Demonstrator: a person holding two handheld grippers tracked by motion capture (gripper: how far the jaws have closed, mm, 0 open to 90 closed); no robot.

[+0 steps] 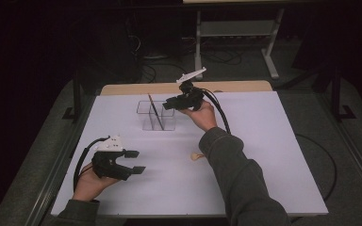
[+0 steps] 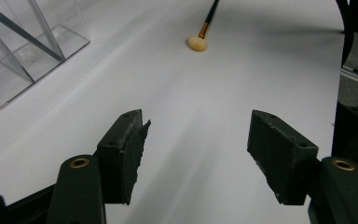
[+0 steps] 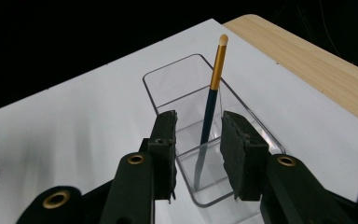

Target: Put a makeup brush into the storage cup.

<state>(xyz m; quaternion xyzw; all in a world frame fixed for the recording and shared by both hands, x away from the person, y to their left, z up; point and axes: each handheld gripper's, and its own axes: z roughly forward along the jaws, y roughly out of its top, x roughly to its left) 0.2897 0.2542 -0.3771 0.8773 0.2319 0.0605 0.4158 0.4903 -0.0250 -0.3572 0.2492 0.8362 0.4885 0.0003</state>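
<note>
Both tongs are held parted and empty, the right gripper point(image 3: 198, 149) poised above a slim, light, gold-ferruled makeup brush point(image 3: 210, 102), best pinched mid-handle, inside a clear plastic organiser point(image 3: 168, 79).

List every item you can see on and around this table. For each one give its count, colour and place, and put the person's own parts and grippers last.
Clear organiser: one, transparent, far middle of the table.
Brush in organiser: one, dark handle, gold ferrule, pale tip; leaning inside it.
Brush on table: one, dark handle, cream head; lying flat, near the right forearm.
Table: one, white top, wooden far edge.
Metal frame: one, pale grey, on the floor beyond the table.
Left gripper: black, jaws wide apart, near left.
Right gripper: black, jaws apart, over the organiser.
</note>
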